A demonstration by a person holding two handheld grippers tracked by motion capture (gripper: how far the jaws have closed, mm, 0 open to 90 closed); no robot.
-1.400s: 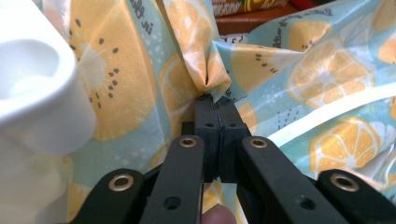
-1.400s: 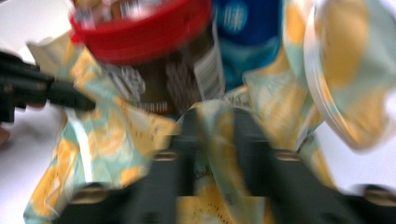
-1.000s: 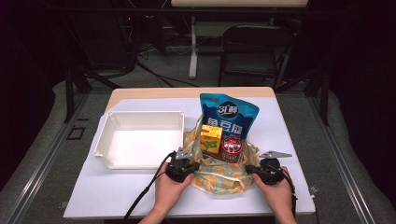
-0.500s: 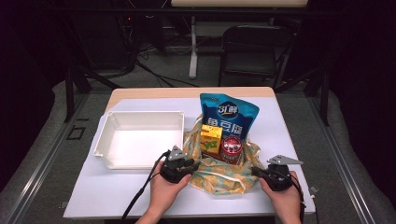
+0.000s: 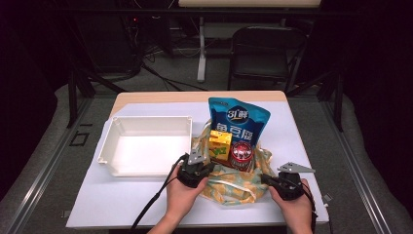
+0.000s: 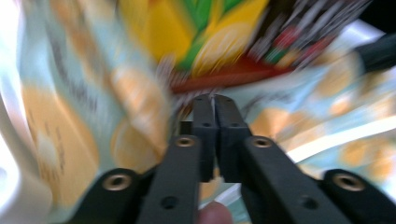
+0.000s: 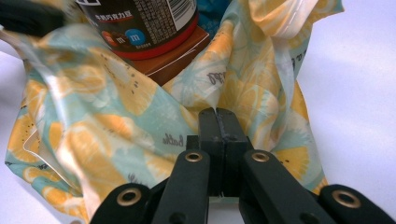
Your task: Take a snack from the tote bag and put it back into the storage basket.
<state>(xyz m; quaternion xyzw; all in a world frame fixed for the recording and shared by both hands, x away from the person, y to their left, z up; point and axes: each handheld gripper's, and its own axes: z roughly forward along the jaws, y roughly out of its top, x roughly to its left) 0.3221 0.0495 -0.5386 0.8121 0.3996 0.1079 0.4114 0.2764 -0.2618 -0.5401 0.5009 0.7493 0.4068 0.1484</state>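
Both tools sat at the near edge of the citrus-print bag [image 5: 234, 183]: the left tool [image 5: 203, 165] at its left side and the right tool [image 5: 265, 179] at its right, each with jaws pressed together on a fold of the bag's film. Left jaws had just opened and closed again with the film between them. Between the tools, the bag lay crumpled on the white surface [image 5: 122, 204]. Inside it stood a yellow carton [image 5: 220, 144], a dark red-lidded jar [image 5: 241, 154] and, behind them, a tall blue pouch [image 5: 237, 122]. Left of the bag rested a white tray [image 5: 112, 146].
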